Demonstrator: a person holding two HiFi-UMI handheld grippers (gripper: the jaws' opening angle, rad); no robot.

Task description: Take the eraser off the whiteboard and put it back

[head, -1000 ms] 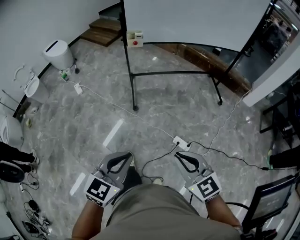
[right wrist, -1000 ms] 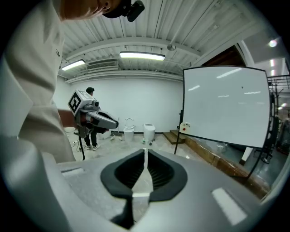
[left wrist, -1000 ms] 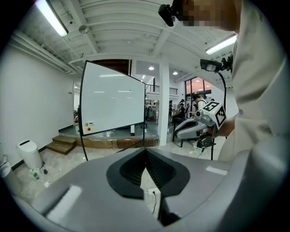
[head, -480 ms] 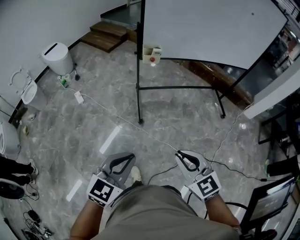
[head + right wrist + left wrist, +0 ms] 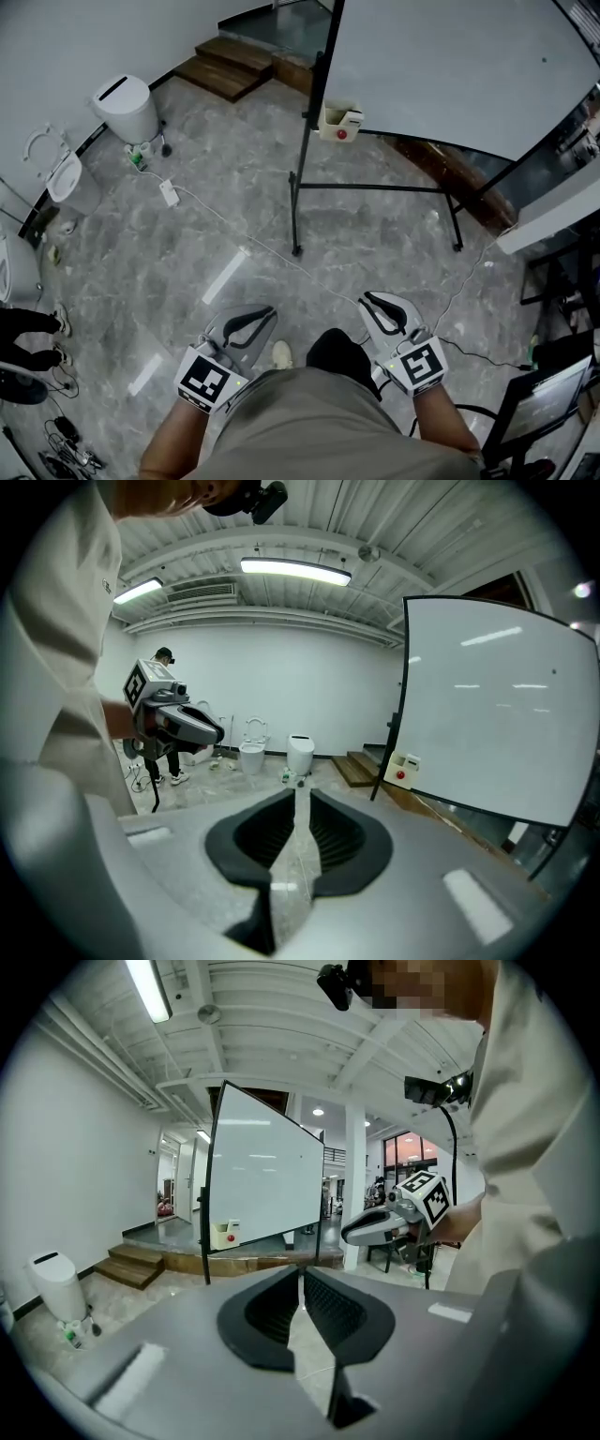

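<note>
Whiteboard (image 5: 450,66) nearer; right gripper (image 5: 368,299) forward at waist, fingers (image 5: 349,844) opening, empty

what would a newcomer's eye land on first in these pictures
The big blank whiteboard on its black stand fills the upper right of the head view, with a small cream holder bearing a red dot at its lower left corner. Low in that view, the left gripper and right gripper point toward it over the grey marble floor, both empty, the right one's jaws opening slightly.
</note>
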